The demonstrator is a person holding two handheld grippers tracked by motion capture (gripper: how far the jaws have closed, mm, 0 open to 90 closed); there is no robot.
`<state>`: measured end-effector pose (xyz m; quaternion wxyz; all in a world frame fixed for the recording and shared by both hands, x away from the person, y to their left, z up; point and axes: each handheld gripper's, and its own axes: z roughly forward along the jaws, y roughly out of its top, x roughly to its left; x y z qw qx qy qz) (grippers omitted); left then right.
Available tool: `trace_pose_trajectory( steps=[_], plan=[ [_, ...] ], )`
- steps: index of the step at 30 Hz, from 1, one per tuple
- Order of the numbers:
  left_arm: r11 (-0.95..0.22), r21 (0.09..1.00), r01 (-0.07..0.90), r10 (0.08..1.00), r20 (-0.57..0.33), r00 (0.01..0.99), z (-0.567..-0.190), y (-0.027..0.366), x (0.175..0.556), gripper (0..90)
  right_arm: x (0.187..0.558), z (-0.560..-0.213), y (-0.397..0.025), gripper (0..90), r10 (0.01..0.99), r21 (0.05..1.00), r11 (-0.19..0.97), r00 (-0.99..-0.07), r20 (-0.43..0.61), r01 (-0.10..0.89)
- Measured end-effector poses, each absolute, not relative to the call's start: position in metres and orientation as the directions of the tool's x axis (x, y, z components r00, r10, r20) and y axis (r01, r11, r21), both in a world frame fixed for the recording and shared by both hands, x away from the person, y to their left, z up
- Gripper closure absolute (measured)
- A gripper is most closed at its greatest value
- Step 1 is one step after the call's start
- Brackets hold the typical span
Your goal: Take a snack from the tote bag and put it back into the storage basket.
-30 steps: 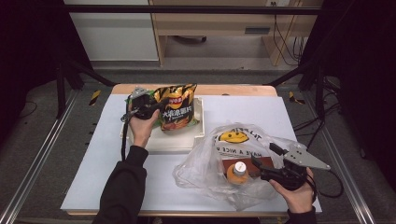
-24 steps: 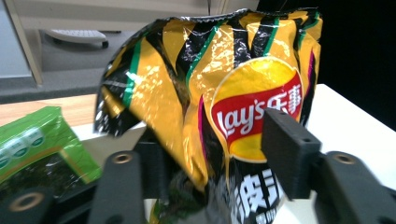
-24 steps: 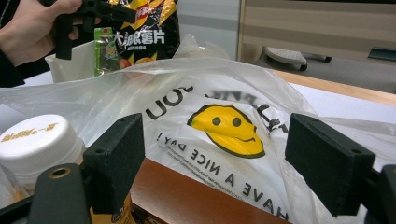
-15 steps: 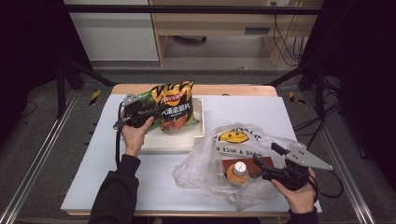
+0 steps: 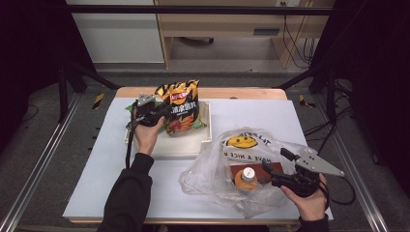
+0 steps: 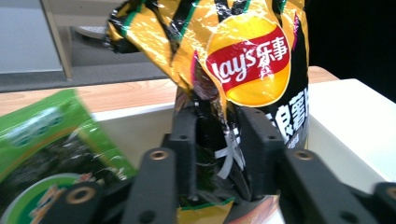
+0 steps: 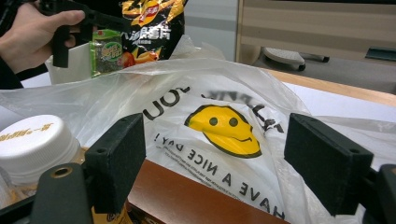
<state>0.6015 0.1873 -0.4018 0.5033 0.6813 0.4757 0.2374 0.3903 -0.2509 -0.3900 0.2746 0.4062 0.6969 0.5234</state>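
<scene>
My left gripper [image 5: 162,112] [image 6: 217,126] is shut on the lower part of a yellow and black Lay's chip bag [image 5: 181,108] [image 6: 247,60], which it holds upright over a white tray [image 5: 205,133]. A green snack pack [image 6: 42,135] lies in the tray beside it. My right gripper [image 5: 271,175] [image 7: 217,163] stands open at the front right, its jaws wide apart at the edge of a clear plastic bag [image 5: 241,145] [image 7: 219,126] with a yellow smiley face. Inside that bag are an orange bottle with a white cap [image 5: 247,177] [image 7: 32,142] and a brown box [image 5: 273,168].
A white mat [image 5: 96,159] covers the wooden table, with bare room at its left and far right. The tray's front half [image 5: 179,145] holds nothing. Black frame posts and cables stand around the table; a wooden cabinet [image 5: 227,24] is behind it.
My left hand has shifted slightly with the chip bag, which now stands a little higher and more upright. My right gripper has hardly moved.
</scene>
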Motion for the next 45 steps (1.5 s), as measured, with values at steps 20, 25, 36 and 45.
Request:
trace_pose_trajectory(
  steps=[20,25,36,45],
  plan=[
    [-0.085,0.902,0.424,0.853,-0.153,0.498,-0.404,0.178,0.618,36.9,0.391,-0.391,-0.248,21.0,0.85,0.952,0.13,-0.525,0.036,0.276],
    [-0.066,0.913,0.403,0.842,-0.166,0.514,-0.396,0.193,0.606,33.0,0.391,-0.391,-0.249,20.9,0.851,0.953,0.129,-0.523,0.036,0.276],
    [-0.105,0.898,0.427,0.889,-0.107,0.445,-0.394,0.24,0.566,49.1,0.392,-0.392,-0.25,21.1,0.857,0.951,0.129,-0.515,0.036,0.282],
    [-0.143,0.852,0.504,0.918,-0.076,0.389,-0.426,0.249,0.559,78.8,0.392,-0.393,-0.25,21.8,0.857,0.949,0.136,-0.515,0.031,0.283]
  ],
)
